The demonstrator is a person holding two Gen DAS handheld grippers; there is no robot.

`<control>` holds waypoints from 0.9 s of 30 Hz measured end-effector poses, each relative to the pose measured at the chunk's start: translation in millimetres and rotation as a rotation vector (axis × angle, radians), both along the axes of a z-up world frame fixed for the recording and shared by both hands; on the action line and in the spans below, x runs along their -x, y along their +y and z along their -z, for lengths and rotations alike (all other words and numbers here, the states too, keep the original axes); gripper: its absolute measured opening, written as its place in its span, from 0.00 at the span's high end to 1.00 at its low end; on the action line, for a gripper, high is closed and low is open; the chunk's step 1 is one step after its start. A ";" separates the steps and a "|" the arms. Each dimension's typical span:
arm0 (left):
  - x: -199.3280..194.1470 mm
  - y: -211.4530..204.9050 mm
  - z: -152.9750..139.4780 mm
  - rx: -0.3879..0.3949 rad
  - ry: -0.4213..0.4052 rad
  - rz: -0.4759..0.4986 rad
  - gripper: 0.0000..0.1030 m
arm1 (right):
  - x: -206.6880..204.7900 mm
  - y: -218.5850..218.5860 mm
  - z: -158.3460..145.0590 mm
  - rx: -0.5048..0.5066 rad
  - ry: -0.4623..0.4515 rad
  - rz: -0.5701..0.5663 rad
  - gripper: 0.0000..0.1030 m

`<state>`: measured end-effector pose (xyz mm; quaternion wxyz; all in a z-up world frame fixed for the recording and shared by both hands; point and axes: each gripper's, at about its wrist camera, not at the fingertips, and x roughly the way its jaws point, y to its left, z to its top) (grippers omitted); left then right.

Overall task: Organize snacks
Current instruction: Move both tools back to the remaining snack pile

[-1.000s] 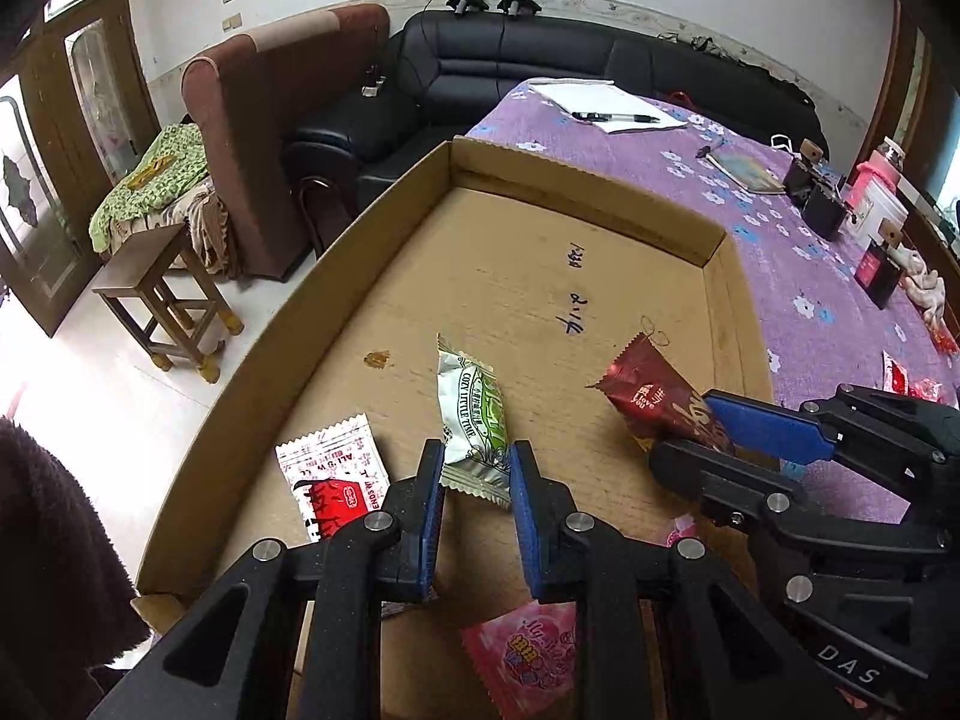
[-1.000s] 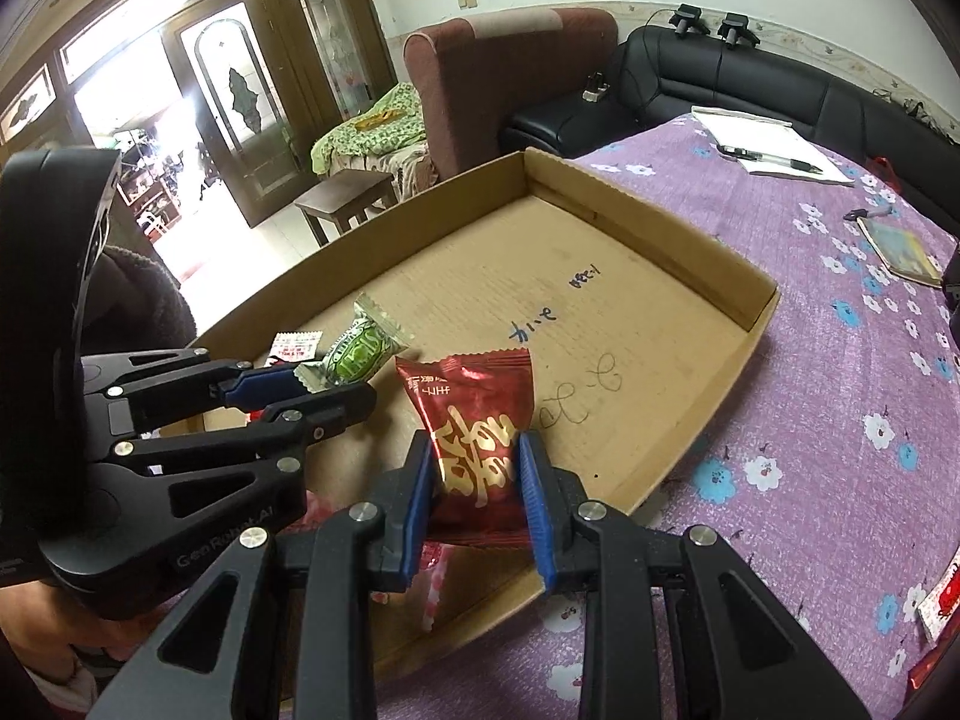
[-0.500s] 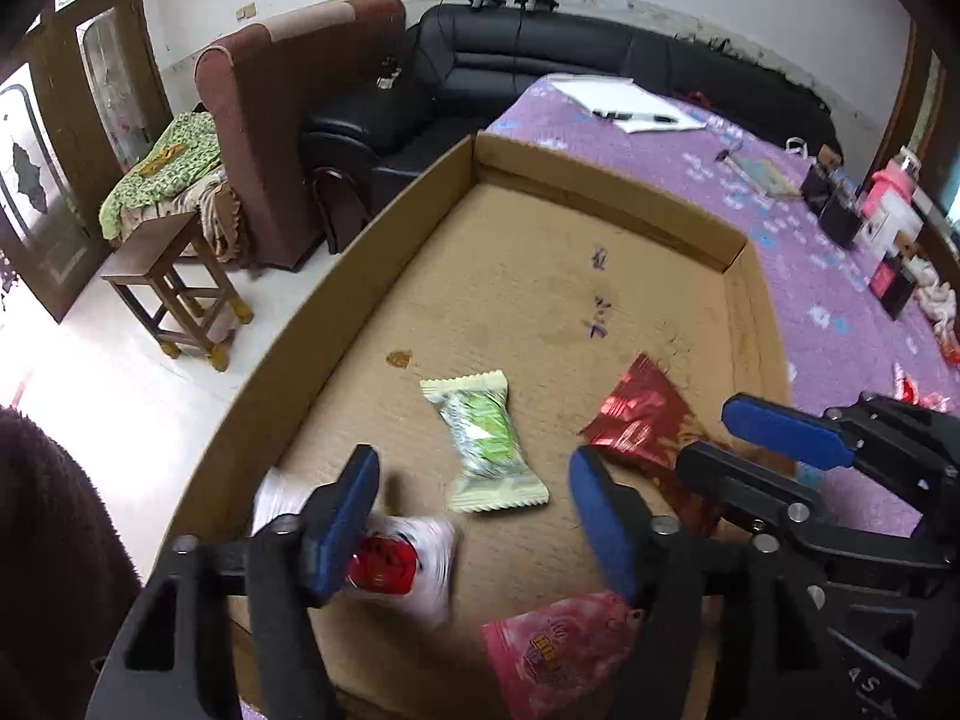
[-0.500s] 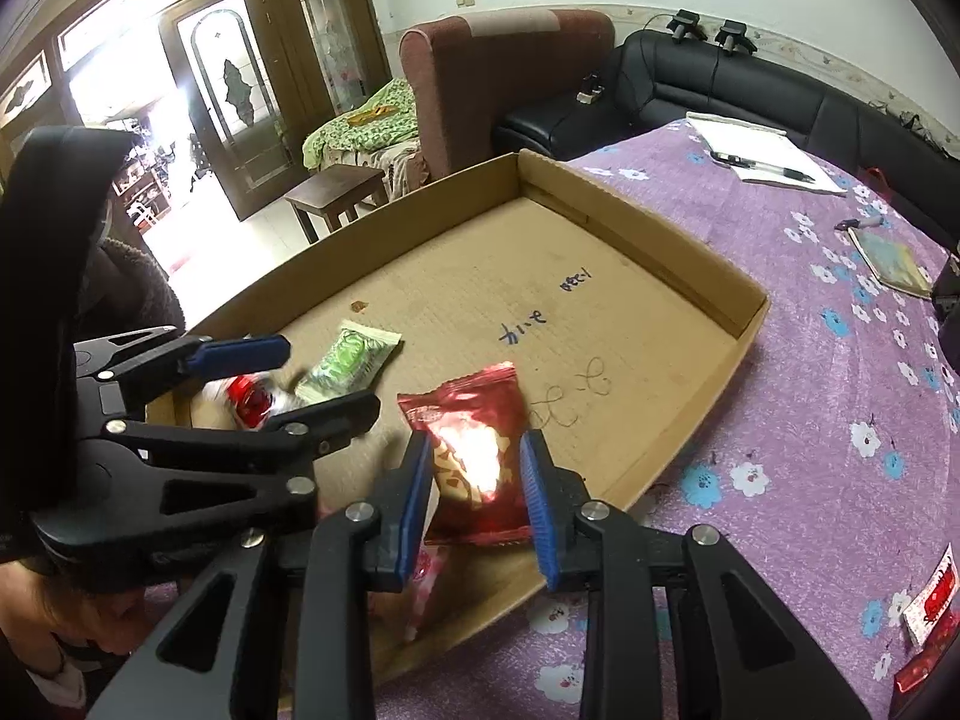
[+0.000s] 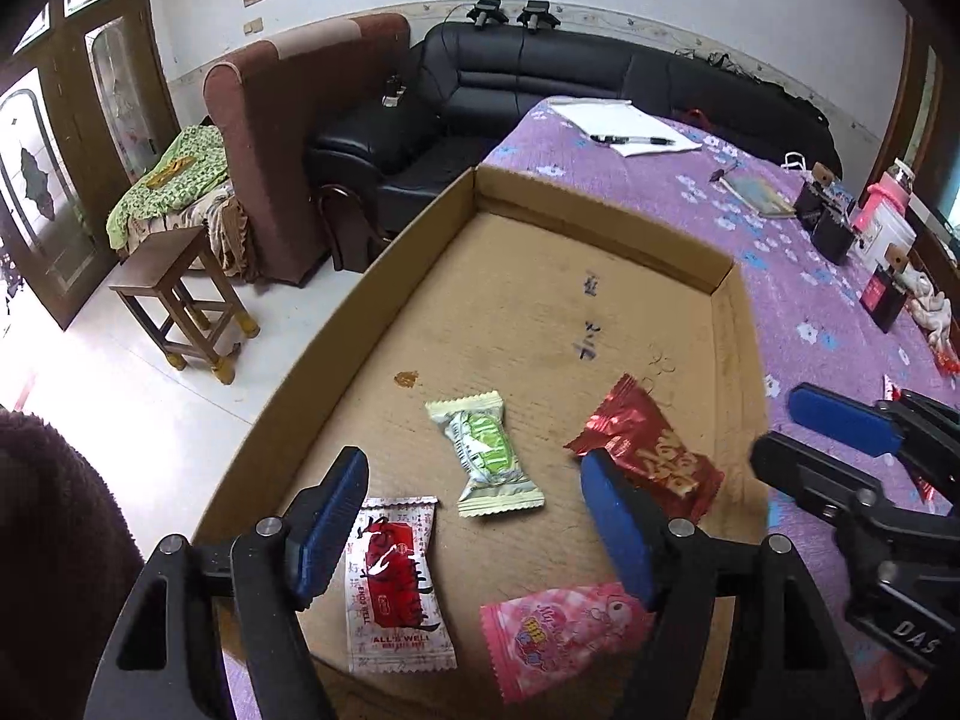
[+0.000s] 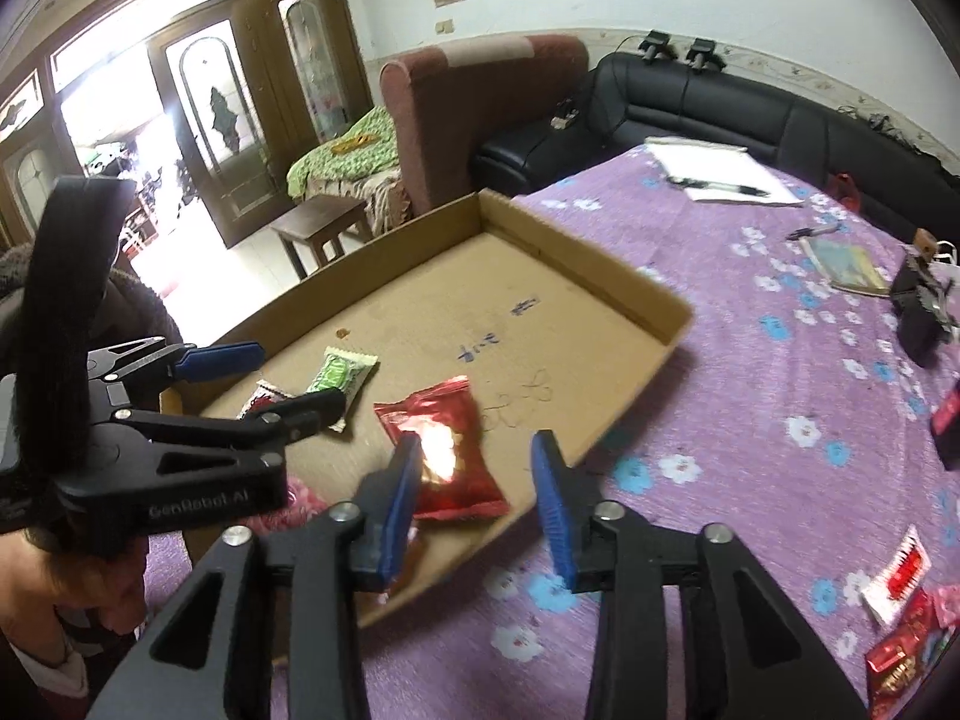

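A shallow cardboard tray (image 5: 600,210) lies on the purple tablecloth and holds several snacks. A green-and-white packet (image 5: 486,456) rests flat on its floor, just ahead of my left gripper (image 5: 474,522). That gripper's jaws are wide and still opening, and they touch nothing. A red foil packet (image 6: 444,450) lies near the tray's near rim (image 6: 600,276). My right gripper (image 6: 477,504) hovers over that packet's near end, jaws opening, pads off the foil. A white-and-red packet (image 5: 390,582) and a pink packet (image 5: 558,630) lie below the left fingers.
Loose snacks (image 6: 900,600) lie on the purple cloth (image 6: 750,450) to the right. Black boxes (image 6: 918,312), a booklet and paper with a pen (image 5: 630,138) sit farther back. A stool (image 5: 180,300), an armchair and a black sofa stand beyond the table's left edge.
The left gripper opened wide and let go of the green packet, which now lies in the tray. The right jaws parted off the red packet and drew back and up.
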<state>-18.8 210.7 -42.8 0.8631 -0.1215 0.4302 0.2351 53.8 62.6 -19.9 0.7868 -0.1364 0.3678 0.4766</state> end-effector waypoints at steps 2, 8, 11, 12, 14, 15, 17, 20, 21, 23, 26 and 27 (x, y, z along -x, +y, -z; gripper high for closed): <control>0.9 -5.3 -6.5 -0.004 -0.019 0.004 0.17 | 0.2 -15.0 -6.7 -0.014 -0.012 0.015 0.57; -4.4 -35.2 -28.1 -0.032 -0.069 0.055 0.13 | -2.8 -77.3 -19.4 -0.039 -0.050 0.112 0.33; -12.2 -58.9 -36.0 -0.044 -0.086 0.096 0.08 | -8.8 -124.4 -19.0 -0.043 -0.052 0.184 0.26; -15.0 -66.5 -37.0 -0.047 -0.088 0.108 0.07 | -11.1 -139.2 -17.6 -0.045 -0.052 0.205 0.25; -23.7 -89.6 -39.4 -0.057 -0.094 0.160 0.07 | -14.8 -170.8 -14.5 -0.041 -0.049 0.257 0.25; -27.3 -97.6 -40.0 -0.060 -0.093 0.177 0.07 | -17.4 -186.0 -12.0 -0.041 -0.045 0.278 0.26; -37.3 -121.8 -39.0 -0.062 -0.095 0.234 0.07 | -21.0 -215.9 -8.1 -0.033 -0.043 0.323 0.26; -54.4 -160.3 -32.4 -0.065 -0.080 0.327 0.07 | -28.2 -256.5 -2.6 -0.019 -0.042 0.383 0.26; -60.1 -173.0 -29.7 -0.070 -0.077 0.360 0.07 | -29.5 -264.6 -1.3 -0.016 -0.042 0.396 0.26; -73.1 -200.7 -22.3 -0.079 -0.057 0.427 0.07 | -35.6 -288.0 3.7 -0.005 -0.040 0.430 0.26; -89.3 -233.3 -13.1 -0.097 -0.029 0.487 0.07 | -42.5 -313.5 11.0 0.001 -0.034 0.463 0.26; -95.5 -243.1 -10.1 -0.098 -0.020 0.504 0.07 | -43.6 -319.6 13.1 0.002 -0.033 0.469 0.26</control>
